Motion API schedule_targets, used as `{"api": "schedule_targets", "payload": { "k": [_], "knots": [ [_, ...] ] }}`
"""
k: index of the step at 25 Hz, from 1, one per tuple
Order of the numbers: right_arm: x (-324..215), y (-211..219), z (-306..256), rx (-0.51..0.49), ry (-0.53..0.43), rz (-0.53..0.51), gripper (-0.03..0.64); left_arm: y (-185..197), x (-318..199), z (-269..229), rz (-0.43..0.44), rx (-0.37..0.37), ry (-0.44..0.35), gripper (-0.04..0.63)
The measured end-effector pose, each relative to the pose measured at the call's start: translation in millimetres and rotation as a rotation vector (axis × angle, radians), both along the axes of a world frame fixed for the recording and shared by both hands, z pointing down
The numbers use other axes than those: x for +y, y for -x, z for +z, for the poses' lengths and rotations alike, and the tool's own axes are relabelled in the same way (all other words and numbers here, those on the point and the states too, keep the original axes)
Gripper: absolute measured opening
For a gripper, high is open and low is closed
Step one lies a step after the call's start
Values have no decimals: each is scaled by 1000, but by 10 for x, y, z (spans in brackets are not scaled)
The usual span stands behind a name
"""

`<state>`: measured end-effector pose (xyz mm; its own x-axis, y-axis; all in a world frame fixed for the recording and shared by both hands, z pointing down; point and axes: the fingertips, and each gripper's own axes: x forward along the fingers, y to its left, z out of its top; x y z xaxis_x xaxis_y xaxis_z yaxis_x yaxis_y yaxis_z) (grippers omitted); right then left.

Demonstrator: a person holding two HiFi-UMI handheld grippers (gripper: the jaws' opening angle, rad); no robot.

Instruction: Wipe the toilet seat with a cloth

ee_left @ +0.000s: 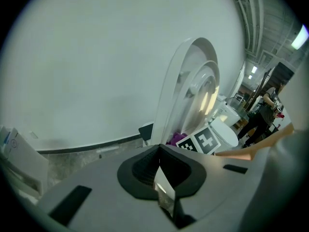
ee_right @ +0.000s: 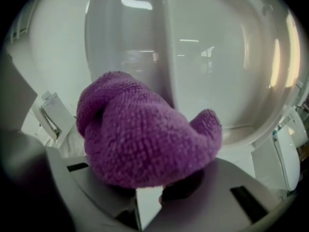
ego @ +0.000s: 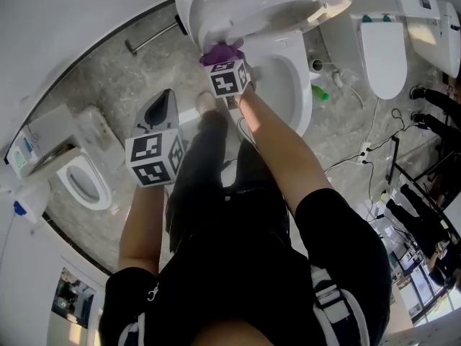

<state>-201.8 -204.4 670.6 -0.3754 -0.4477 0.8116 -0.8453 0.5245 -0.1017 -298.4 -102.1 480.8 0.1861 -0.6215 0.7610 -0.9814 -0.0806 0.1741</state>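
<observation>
Grey marbled floor [ego: 101, 85] spreads under several white toilets, and the person stands over the one whose toilet seat [ego: 317, 9] is tipped up against its lid. The right gripper [ego: 225, 63] has its jaws clamped on a bunched purple cloth [ee_right: 145, 139]. The upright seat lies straight ahead of those jaws, its long axis running up and down, and that arm is stretched forward and angled down. The left gripper [ego: 162, 108] hangs beside the leg, well back from the seat, jaws pressed together on nothing.
</observation>
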Motion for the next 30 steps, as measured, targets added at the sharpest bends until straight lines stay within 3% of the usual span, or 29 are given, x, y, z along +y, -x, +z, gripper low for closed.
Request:
{"api": "schedule_targets", "payload": {
  "k": [14,30],
  "knots": [
    [-201,-696,455,-7,62,174,71,-415,-36,265,60,-24,16,5],
    [-792,-1966,650,65,9,285,71,-1233,-201,514,96,-37,34,5]
  ]
}}
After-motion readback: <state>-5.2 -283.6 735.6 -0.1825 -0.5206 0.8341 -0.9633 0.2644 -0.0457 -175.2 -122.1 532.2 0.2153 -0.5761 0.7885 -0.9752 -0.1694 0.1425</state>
